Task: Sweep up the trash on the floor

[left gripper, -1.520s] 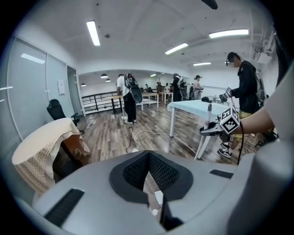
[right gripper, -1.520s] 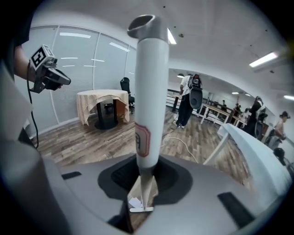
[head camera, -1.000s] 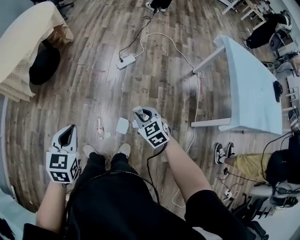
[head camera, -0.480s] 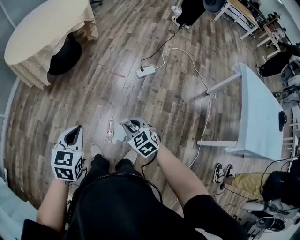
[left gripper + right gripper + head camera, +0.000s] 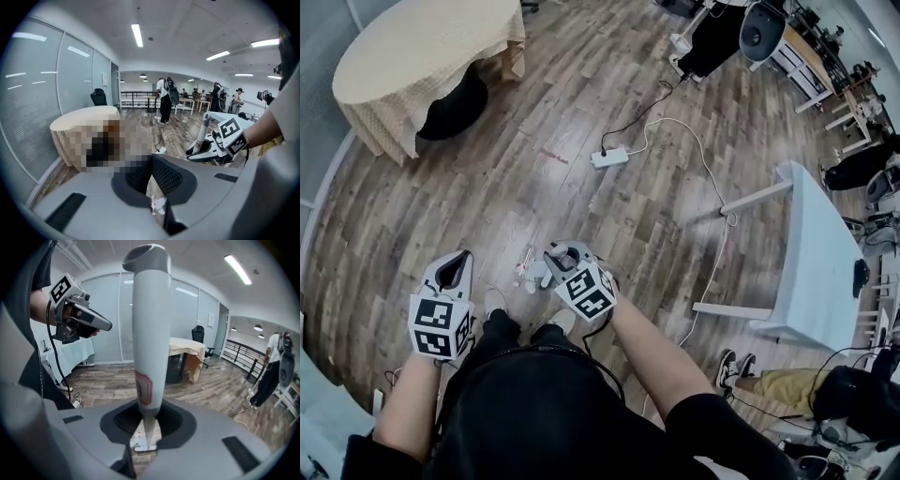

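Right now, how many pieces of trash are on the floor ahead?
3, clustered on the floor: a thin wrapper, a white paper scrap beside it, and a smaller white bit nearby. The right gripper and the handle it holds may hide more.

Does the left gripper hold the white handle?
No, the white handle is clamped in the right gripper, while the left gripper holds nothing.

This is an open-plan office or lab hall. Glass partition walls [image 5: 47, 93] and long ceiling lights [image 5: 137, 35] enclose a plank floor [image 5: 581, 103]. There are a white desk [image 5: 811, 253], an office chair [image 5: 98, 97] and a power strip [image 5: 609, 157] with its cable. People [image 5: 165, 101] stand near further desks.
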A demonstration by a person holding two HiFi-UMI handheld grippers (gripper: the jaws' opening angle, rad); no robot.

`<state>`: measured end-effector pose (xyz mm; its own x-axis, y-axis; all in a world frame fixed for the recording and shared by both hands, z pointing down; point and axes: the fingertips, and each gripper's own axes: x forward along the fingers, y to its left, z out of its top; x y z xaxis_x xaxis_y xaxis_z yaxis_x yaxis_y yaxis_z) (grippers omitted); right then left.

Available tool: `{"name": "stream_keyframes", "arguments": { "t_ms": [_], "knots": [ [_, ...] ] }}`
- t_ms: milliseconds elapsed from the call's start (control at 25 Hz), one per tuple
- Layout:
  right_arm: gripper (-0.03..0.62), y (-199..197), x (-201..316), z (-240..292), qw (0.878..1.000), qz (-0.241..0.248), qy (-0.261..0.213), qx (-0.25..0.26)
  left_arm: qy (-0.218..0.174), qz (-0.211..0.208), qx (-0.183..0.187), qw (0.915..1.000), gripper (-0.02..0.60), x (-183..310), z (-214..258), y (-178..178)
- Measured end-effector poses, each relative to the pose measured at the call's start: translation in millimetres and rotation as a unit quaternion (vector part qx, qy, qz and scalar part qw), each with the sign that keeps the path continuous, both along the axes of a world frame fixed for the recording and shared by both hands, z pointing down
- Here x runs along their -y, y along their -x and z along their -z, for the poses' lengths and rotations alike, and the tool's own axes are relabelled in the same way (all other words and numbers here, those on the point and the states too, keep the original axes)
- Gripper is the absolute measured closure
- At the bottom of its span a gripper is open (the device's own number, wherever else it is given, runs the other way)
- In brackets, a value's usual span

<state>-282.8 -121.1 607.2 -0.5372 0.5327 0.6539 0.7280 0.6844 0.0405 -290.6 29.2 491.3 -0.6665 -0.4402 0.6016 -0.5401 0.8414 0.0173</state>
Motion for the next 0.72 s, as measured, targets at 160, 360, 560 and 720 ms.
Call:
{"name": "stream_keyframes", "arguments": {
  "t_ms": [160,360,560,720],
  "knots": [
    [0.506,-2,-6,1,1.000,-0.001,-0.003,-0.003,-0.004,0.001,-0.002,1.0000,0.584,-6,-2,0],
    [0.507,-6,-3,0,1.000,-0.013,-0.008,-0.007,-0.011,-0.006,0.000,0.9999,0.584,-2,-1,2],
    [0.505,-8,2,13,1.000,-0.025,-0.008,0.005,-0.013,-0.017,0.002,0.9998,0.584,1,-1,3],
    [0.505,-6,7,30,0.999,-0.048,-0.002,0.014,-0.024,-0.023,-0.002,0.9994,0.584,5,-2,9]
  ]
}}
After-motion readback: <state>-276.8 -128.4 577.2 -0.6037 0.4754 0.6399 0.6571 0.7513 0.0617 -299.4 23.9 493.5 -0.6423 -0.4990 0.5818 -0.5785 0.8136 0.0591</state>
